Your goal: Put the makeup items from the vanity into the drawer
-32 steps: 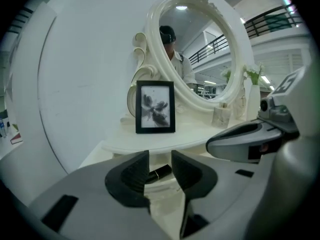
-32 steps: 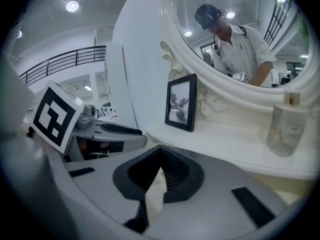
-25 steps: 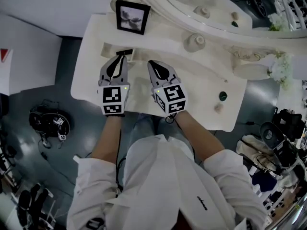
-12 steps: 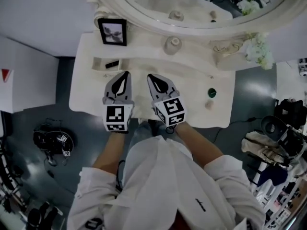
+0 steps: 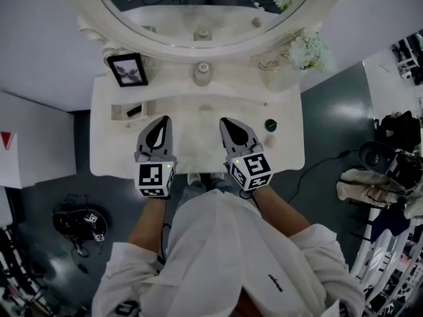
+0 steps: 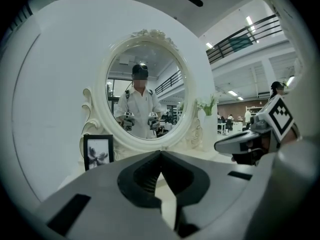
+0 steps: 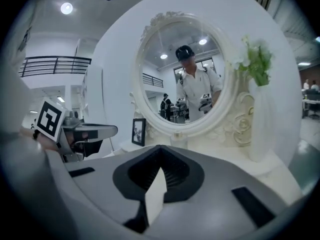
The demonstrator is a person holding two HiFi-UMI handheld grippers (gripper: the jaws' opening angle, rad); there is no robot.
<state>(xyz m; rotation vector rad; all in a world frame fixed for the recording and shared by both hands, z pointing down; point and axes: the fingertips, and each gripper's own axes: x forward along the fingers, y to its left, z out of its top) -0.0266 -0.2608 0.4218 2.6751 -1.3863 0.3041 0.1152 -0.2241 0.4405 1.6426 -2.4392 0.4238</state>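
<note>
In the head view the white vanity [image 5: 192,121] lies below me with its oval mirror [image 5: 198,5] at the top. A small black item [image 5: 134,110] lies in a shallow recess [image 5: 117,112] at the vanity's left. A dark green round item [image 5: 270,125] sits near the right edge. My left gripper [image 5: 162,119] hangs above the front middle of the top, jaws shut and nothing between them. My right gripper [image 5: 227,120] is beside it, also shut and empty. Each gripper view shows its own closed tips, left gripper [image 6: 161,153] and right gripper [image 7: 160,147], pointing at the mirror.
A black photo frame [image 5: 128,70] stands at the back left. A small cream jar [image 5: 201,73] sits under the mirror, and a white vase with flowers [image 5: 305,48] stands at the back right. Cables and gear [image 5: 79,220] lie on the dark floor to the left.
Both grippers have drawn back from the rear of the vanity top toward its front edge and risen. The left one has left the recess with the black item. More of the mirror shows.
</note>
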